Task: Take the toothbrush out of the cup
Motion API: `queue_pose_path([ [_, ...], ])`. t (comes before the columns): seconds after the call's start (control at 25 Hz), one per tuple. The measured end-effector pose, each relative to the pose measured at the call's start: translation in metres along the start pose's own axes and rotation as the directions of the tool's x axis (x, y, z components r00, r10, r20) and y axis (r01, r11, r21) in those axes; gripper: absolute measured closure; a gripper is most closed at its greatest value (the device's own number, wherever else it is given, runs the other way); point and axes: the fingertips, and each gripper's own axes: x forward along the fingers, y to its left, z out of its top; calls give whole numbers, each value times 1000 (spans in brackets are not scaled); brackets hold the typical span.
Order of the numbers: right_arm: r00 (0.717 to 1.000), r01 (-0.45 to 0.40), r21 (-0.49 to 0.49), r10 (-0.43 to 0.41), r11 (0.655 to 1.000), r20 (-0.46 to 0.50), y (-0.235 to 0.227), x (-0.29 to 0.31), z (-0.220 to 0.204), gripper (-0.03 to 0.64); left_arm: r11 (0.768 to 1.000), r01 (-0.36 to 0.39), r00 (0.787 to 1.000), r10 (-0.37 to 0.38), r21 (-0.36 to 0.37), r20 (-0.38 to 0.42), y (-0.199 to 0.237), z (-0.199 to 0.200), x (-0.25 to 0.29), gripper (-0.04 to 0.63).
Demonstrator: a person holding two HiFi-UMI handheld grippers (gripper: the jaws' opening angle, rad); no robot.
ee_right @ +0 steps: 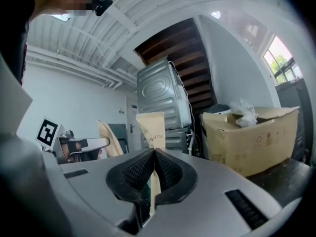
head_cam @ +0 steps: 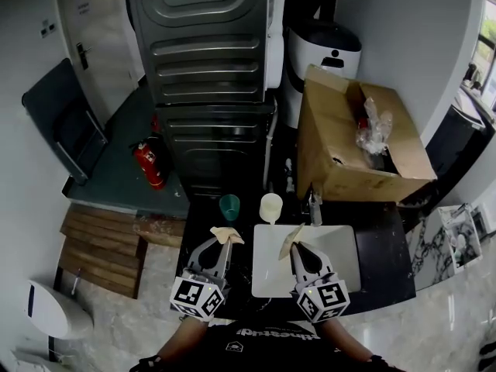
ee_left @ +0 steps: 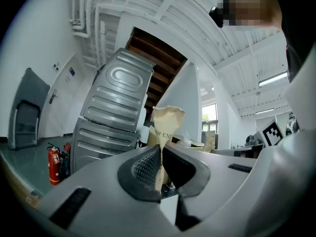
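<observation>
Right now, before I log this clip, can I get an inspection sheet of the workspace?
Surface: dark counter with a white sink.
Job's things: green cup, cream cup; no toothbrush seen.
Clutter: cardboard box.
Grippers: left gripper fingers shut on left packet; right gripper fingers shut on right packet.
Cables: white hose beside the machines.
Surroundings: grey machines, fire extinguisher, white bin.
</observation>
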Motion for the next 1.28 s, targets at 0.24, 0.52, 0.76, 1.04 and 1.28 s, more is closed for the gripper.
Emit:
queue_pose_path([
  [0.24,1000,17,6,-17,1000,-9,-2,-2,-9,577,999,-25,999,24,-23,-49,6,-22,-4,568],
  [0.52,999,34,4,-34,999,-4,-4,-1,-9,577,999,-35,998,32,-42,-60,10,-26,-5,569],
  [0.76,999,47,4,-47,999,-5,-3,-1,-10,577,999,9,998,-12,-48,-59,-2,-26,1,568],
  [1.04,997,65,-12,-65,998,-31,-6,-5,-18,578,998,9,998,-13,-67,-62,1,-30,4,569],
  [1.28,997,61,-16,-62,998,-43,-3,-7,-22,578,997,19,997,-24,-72,-69,0,-33,7,569],
])
